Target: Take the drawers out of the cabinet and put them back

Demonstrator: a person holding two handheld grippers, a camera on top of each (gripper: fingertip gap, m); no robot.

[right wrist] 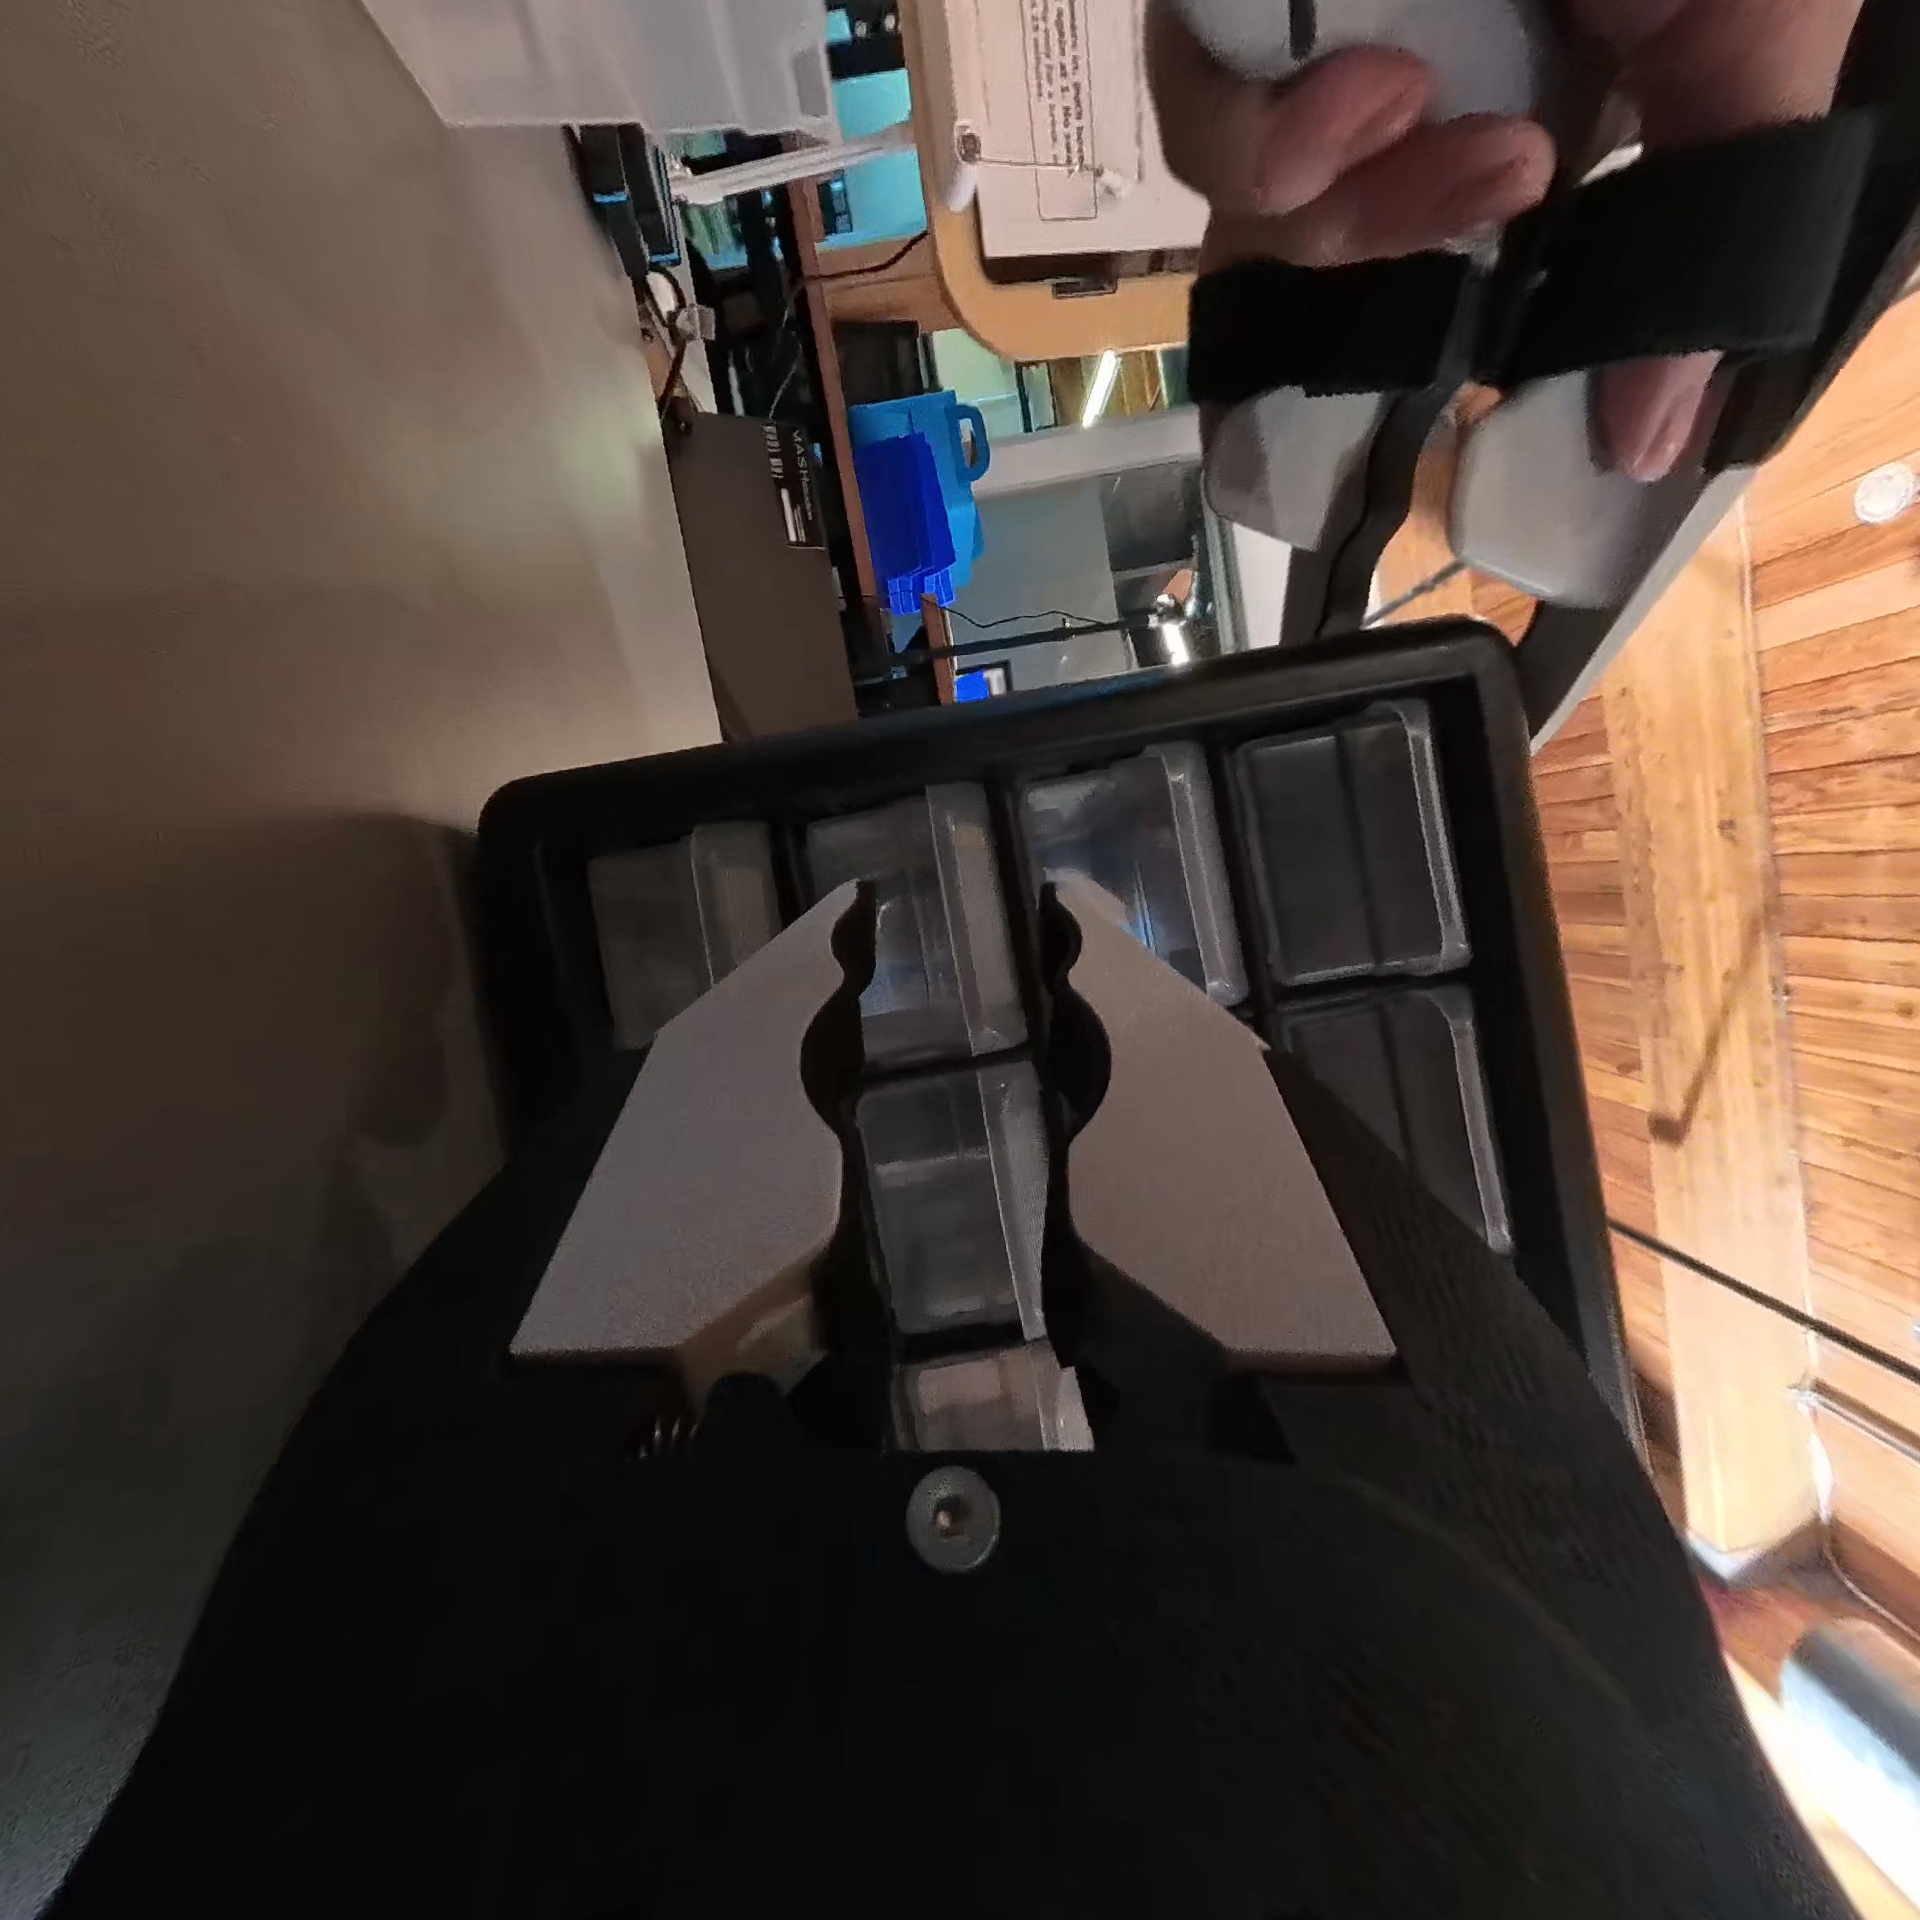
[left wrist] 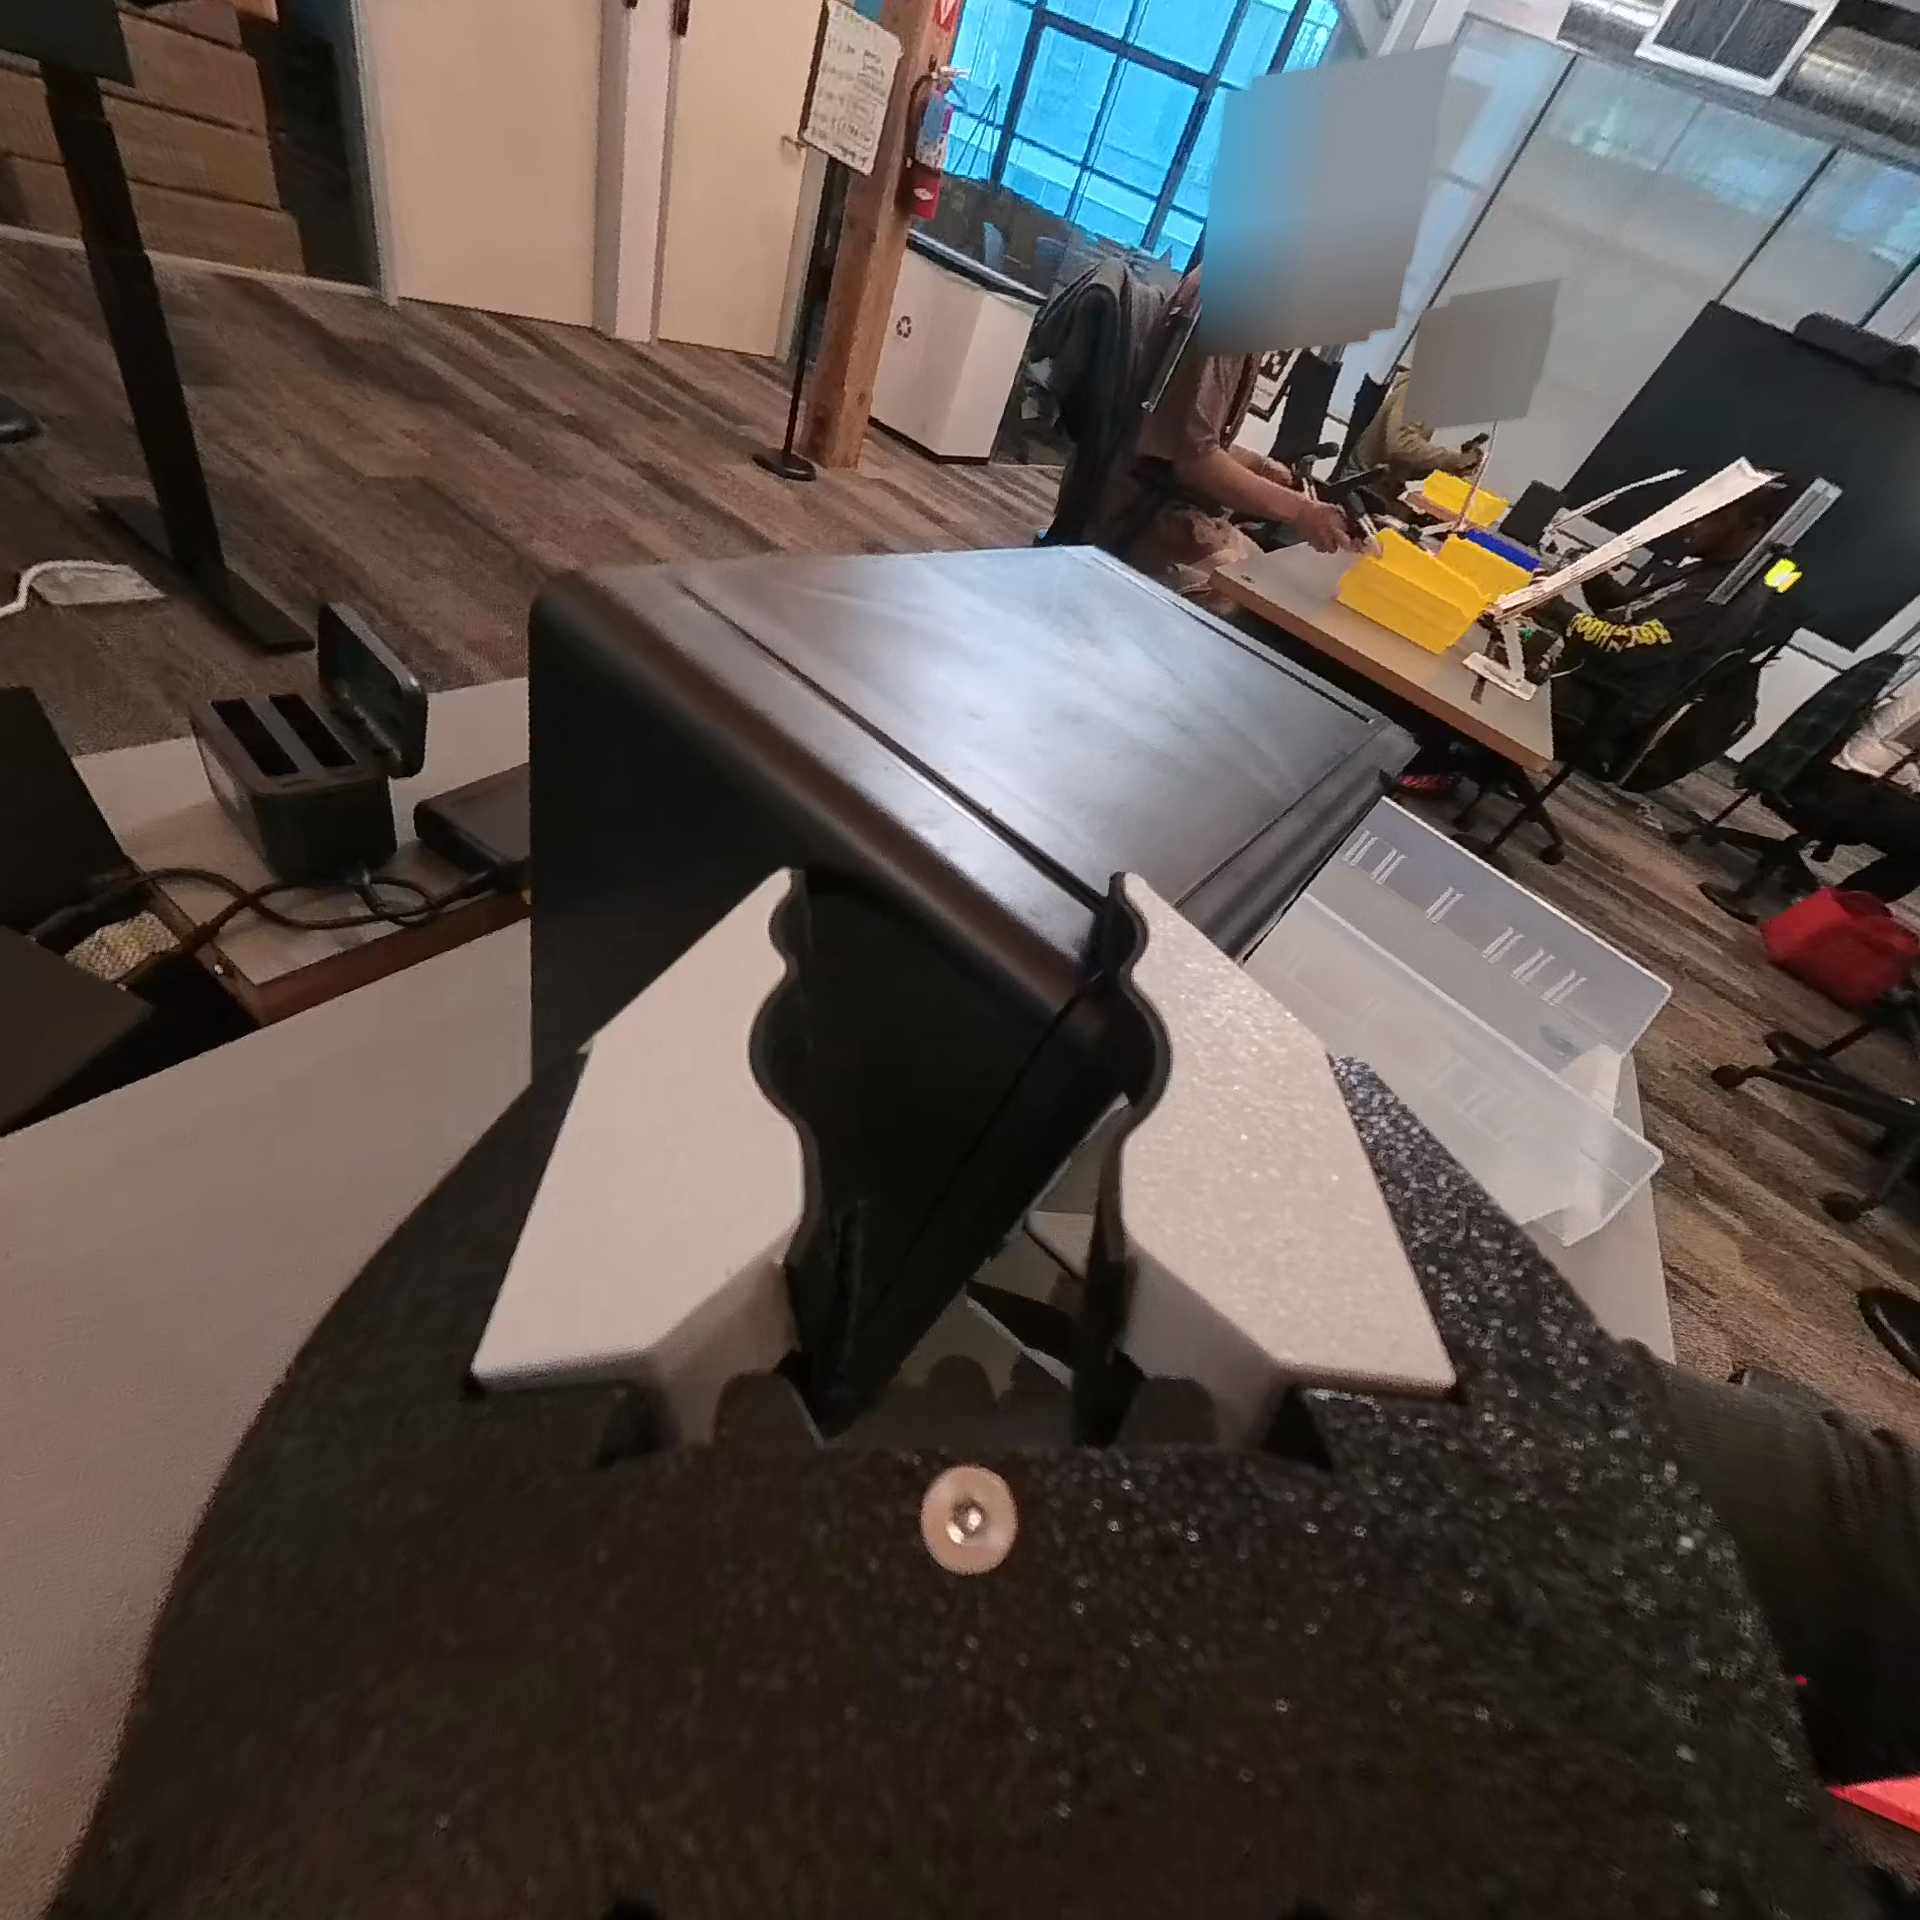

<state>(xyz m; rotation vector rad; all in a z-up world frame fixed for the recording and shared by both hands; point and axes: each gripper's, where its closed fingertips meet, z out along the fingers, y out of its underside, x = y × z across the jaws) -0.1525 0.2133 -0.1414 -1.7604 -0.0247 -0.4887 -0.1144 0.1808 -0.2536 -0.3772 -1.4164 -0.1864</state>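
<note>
The left hand-held gripper (left wrist: 951, 1049) is clamped on the top corner edge of the black cabinet (left wrist: 1039, 686), apparently to brace it on the white counter (left wrist: 208, 1195). The right hand-held gripper (right wrist: 951, 935), rolled sideways, straddles a clear drawer (right wrist: 951, 1195) at the cabinet's front; whether it grips the drawer is hard to tell. Another clear drawer (left wrist: 1475, 997) lies on the counter beside the cabinet.
</note>
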